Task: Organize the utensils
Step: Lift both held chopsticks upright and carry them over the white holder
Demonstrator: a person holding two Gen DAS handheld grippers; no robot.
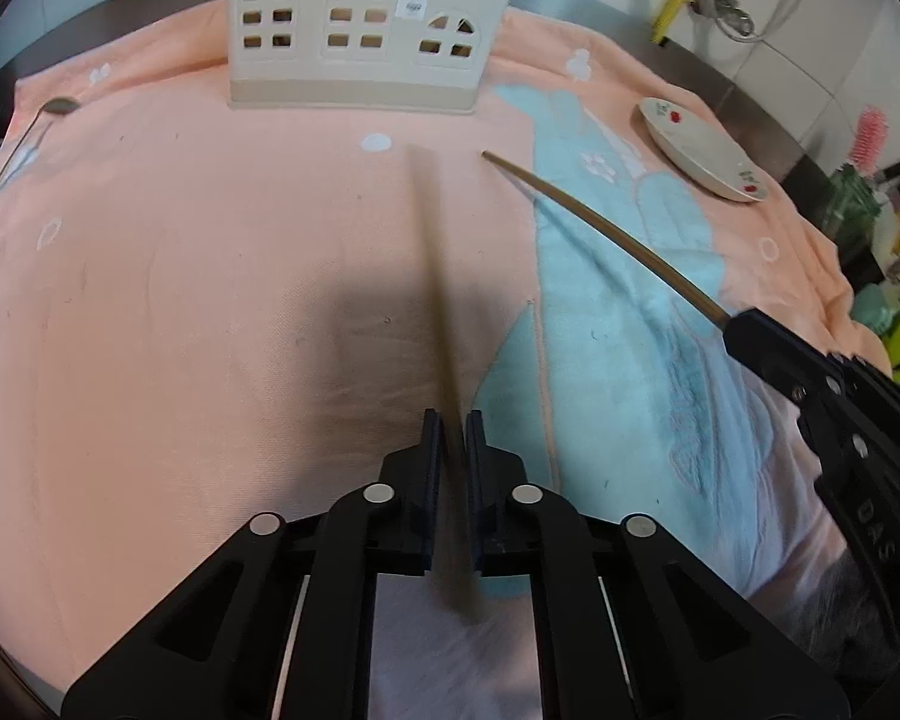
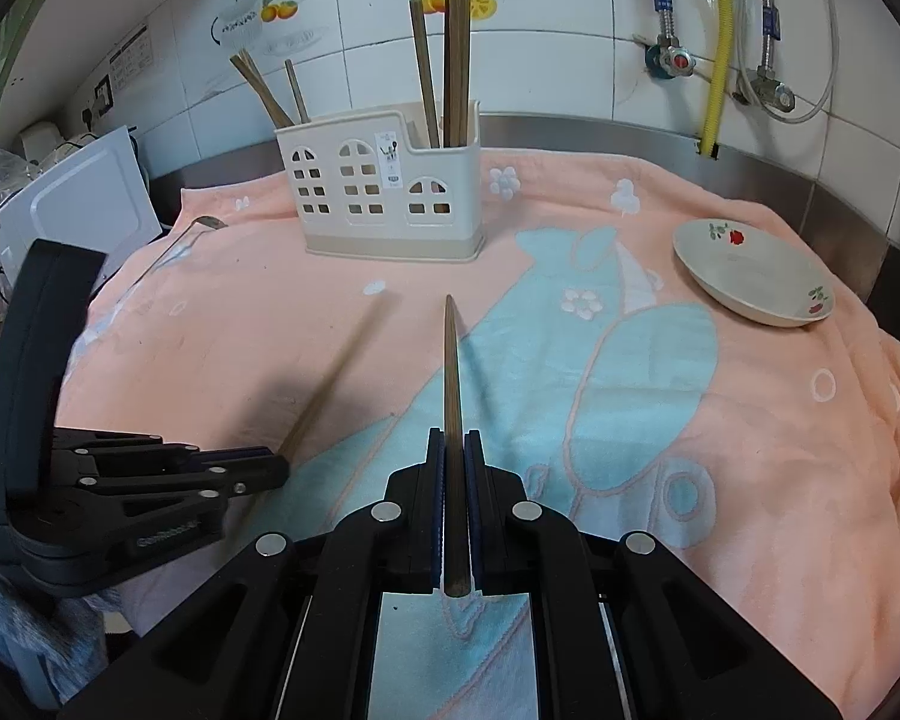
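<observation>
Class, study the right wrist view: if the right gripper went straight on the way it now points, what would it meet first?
Probably the towel, met by the tip of its held chopstick; the holder stands farther on. Depth is unclear.

left gripper (image 1: 453, 438): jaws clamped, angled downward | right gripper (image 2: 453, 462): jaws clamped, angled downward

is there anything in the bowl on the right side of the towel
No, the bowl shows only its bare white inside with painted flowers on the rim.
</observation>
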